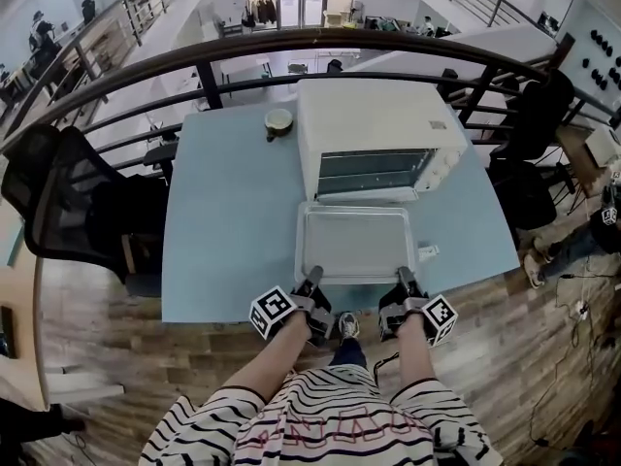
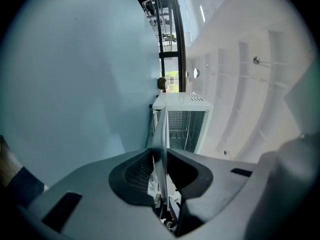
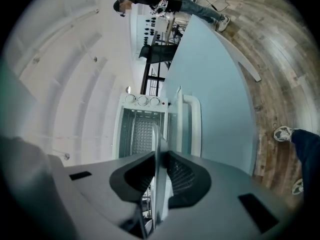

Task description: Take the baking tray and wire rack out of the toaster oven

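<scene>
Baking tray (image 1: 354, 244) at centre of the head view, clear of the toaster oven (image 1: 374, 124), just below its open mouth in the frame, over the pale blue table (image 1: 223, 231). I hold it by its near rim, at the two lower corners. My left gripper (image 1: 312, 280) is clamped on the lower left corner; in its own view the rim runs edge-on between the pads, both pressed to it. My right gripper (image 1: 402, 280) is clamped on the lower right corner; its view shows the same, thin rim pinched between the pads, oven cavity beyond at centre
</scene>
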Motion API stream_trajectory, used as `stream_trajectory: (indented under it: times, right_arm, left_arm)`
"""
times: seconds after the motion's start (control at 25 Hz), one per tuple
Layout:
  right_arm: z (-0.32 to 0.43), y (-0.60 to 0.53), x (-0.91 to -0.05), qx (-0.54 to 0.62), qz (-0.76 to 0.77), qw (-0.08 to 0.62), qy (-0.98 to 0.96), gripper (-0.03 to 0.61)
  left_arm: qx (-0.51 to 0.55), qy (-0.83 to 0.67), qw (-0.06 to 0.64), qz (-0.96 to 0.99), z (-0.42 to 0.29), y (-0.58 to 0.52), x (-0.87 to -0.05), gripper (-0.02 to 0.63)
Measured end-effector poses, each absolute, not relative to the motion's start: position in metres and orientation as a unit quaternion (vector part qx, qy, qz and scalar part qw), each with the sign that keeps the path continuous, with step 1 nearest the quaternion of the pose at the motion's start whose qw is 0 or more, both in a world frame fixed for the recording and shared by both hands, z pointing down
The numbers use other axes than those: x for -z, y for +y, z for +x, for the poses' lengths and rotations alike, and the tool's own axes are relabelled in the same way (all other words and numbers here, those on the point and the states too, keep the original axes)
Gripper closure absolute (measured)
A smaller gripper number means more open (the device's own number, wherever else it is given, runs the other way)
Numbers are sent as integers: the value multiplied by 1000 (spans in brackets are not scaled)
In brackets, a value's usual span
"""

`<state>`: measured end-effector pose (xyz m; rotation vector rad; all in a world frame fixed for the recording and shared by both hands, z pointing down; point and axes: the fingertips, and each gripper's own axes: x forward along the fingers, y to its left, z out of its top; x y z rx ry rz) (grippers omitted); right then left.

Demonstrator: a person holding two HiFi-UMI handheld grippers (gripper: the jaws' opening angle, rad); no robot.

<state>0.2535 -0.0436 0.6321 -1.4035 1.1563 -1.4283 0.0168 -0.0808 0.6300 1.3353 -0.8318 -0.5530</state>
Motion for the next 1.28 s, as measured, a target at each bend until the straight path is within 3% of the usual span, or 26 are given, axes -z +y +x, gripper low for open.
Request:
stream_trajectory:
  times: [0.76, 1.28]
  right_arm:
    - [54, -31, -621, 602, -490, 363, 516, 503]
    - [-32, -85, -635, 641, -449, 306, 543, 499]
  left_arm:
    - [303, -425, 626, 579, -182, -32, -621, 525]
    - [332, -466, 603, 556, -266, -67, -633, 525]
